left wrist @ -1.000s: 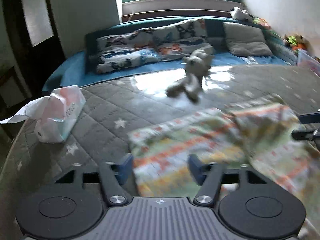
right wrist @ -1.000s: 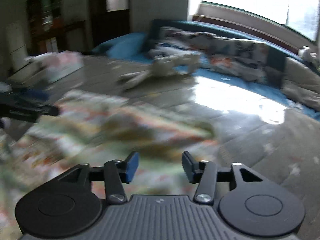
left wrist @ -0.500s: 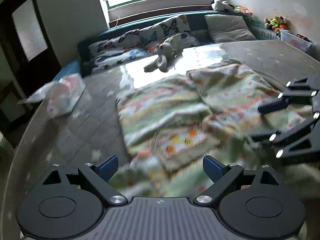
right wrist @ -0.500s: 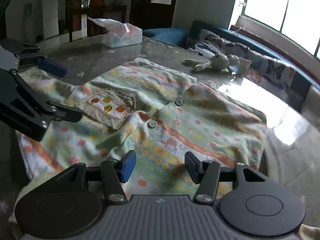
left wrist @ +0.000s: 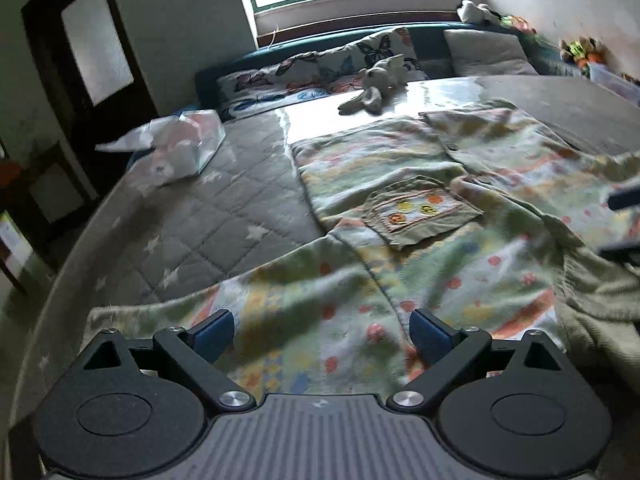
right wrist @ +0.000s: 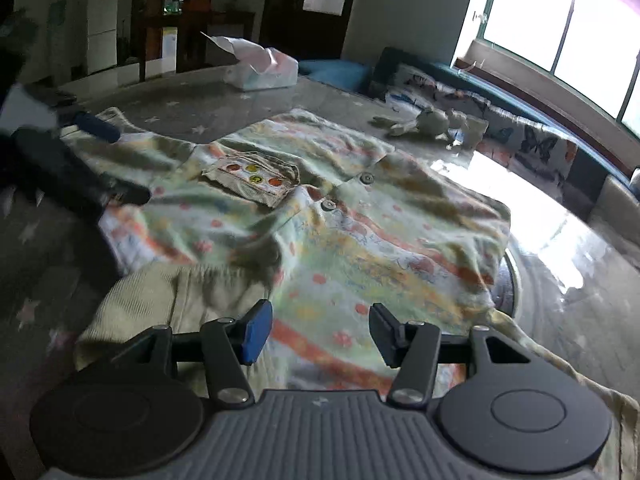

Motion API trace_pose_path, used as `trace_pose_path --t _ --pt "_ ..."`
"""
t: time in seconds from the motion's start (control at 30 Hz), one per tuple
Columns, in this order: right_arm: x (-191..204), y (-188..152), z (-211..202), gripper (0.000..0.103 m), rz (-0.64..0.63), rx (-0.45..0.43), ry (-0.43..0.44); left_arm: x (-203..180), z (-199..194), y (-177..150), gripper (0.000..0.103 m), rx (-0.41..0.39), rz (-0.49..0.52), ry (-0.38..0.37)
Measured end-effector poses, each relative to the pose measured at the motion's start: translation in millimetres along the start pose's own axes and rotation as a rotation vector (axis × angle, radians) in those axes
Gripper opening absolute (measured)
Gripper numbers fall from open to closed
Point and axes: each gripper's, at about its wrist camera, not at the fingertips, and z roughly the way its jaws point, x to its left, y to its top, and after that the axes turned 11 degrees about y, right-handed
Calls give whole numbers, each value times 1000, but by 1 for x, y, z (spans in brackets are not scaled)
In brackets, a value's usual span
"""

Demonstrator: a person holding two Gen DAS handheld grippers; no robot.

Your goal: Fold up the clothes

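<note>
Shirt (right wrist: 360, 232): we have it spread front-up across the quilt (left wrist: 208, 216), so its whole outline shows and we can choose fold lines. It is not yet flat; ripples run through the middle.

Pocket (left wrist: 420, 212): a ribbed patch with coloured dots faces up on the chest, which tells us the front is uppermost.

Buttons (right wrist: 366, 178): two sit along the placket, near the pocket; they mark the centre line we would fold toward.

Cuff (right wrist: 136, 296): the ribbed end of a sleeve lies bunched at the near edge, just left of our right gripper.

Left gripper (left wrist: 320, 334): fingers spread wide, holding nothing, poised low over the near sleeve and hem; we judge this is the side to be picked up next.

Right gripper (right wrist: 320, 332): also parted and empty, low over the striped cloth beside the cuff. Whether its tips touch the cloth we cannot tell, as the near fabric is blurred.

Progress: we judge no fold is made yet; the spreading is about done.

Next: likely each gripper pinches an edge on its side, and thin cloth may slip or drag the layer under it.

Toy (left wrist: 376, 84): a plush lies beyond the shirt, well apart.

Tissue pack (left wrist: 180, 148): to the far left, clear of the shirt.
</note>
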Motion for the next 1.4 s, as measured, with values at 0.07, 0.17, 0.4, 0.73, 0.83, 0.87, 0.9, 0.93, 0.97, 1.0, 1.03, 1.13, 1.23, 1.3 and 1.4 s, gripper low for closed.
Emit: trace_pose_path --t 0.07,0.17,0.4,0.73,0.83,0.87,0.9,0.93,0.97,1.0,1.03,1.13,1.23,1.3,1.4 --pt "4 -4 -5 55 10 7 16 5 2 -1 99 4 -15 -6" --pt "10 -11 -14 55 20 19 40 8 1 -3 99 4 -15 -13" --pt "-1 -2 -21 54 85 -50 40 11 0 -3 99 5 -26 -24" --pt "-5 40 17 48 92 -80 109 10 -5 -2 99 3 -46 -18" --pt "3 34 24 48 60 -35 122 10 -14 1 99 -19 -51 -35" --pt "5 30 22 48 47 -25 124 10 -18 2 99 -28 -53 -45" --pt "7 27 18 48 39 -23 125 10 -24 2 99 -40 -55 -64" --pt "9 25 12 48 33 -26 125 9 -29 3 98 -51 -55 -85" --pt "12 23 4 48 21 -30 131 7 -35 2 98 -66 -49 -113" --pt "16 21 -5 48 6 -35 143 4 -41 2 98 -82 -38 -144" --pt "20 19 -14 48 -9 -39 156 0 -47 1 97 -96 -26 -175" --pt "33 12 -31 45 -56 -27 198 -10 -64 -3 90 -131 19 -271" --pt "46 5 -30 37 -103 9 213 -19 -77 -8 85 -150 58 -353" --pt "52 -1 -23 24 -139 36 189 -27 -84 -11 81 -161 85 -398" --pt "51 -6 -20 10 -131 40 155 -41 -93 -15 78 -185 139 -452"
